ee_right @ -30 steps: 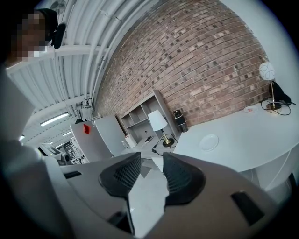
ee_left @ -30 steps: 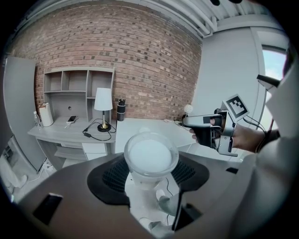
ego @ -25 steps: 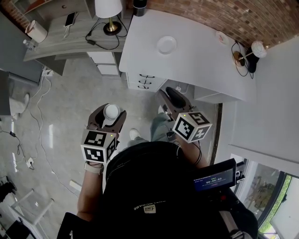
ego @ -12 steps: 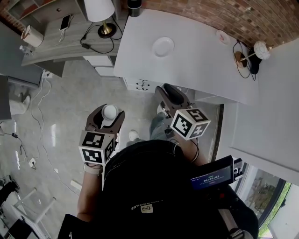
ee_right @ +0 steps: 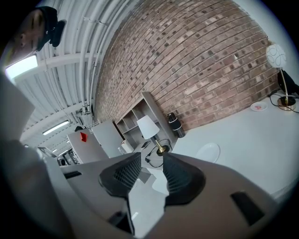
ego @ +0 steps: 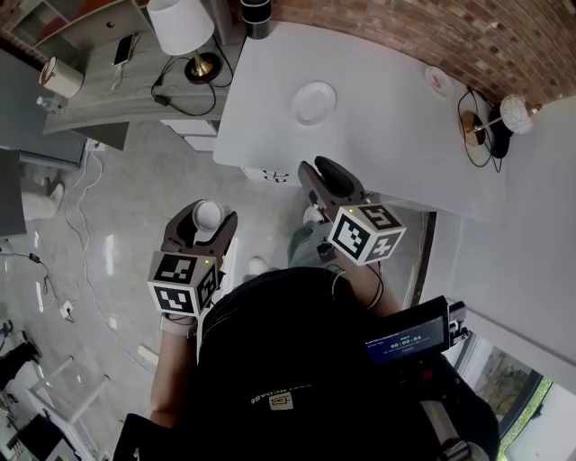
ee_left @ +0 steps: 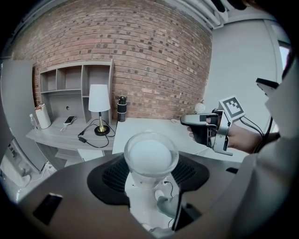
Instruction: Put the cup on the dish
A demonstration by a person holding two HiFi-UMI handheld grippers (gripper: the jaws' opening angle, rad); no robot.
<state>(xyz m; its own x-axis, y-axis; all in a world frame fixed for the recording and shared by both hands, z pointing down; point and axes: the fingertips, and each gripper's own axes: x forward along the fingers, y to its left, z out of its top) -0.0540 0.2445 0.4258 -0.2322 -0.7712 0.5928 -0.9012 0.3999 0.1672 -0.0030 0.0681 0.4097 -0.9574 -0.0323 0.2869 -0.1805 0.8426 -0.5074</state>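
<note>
**White surface, one dish; cup in transit**

Head view. White surface [ego: 396, 126] set against a brick wall [ego: 432, 27]. One white dish [ego: 314, 102] lies on its left part, with nothing on it. The left claw [ego: 206, 227] is over the floor [ego: 135, 198], well short of the surface, and clamped on the white cup [ego: 208, 213], which is upright with its mouth up. The right claw [ego: 322, 173] is near the surface's front edge.

Left gripper view. Cup seated between both pads, rim level. A lamp [ee_left: 98, 100] stands to the left, and the surface lies ahead.

Right gripper view. Jaws narrowly apart with nothing between them. The dish shows beyond, on the surface.

Handling note (judgement). The step in hand is carrying the cup to the dish.
- Keep the cup upright and the grip unchanged.
- Bring it over the dish's centre and lower it straight down.
- Part the jaws only once the base rests on the dish.
- The dish looks light and may slide, so avoid any sideways push.
- Keep the right claw out of the path.
</note>
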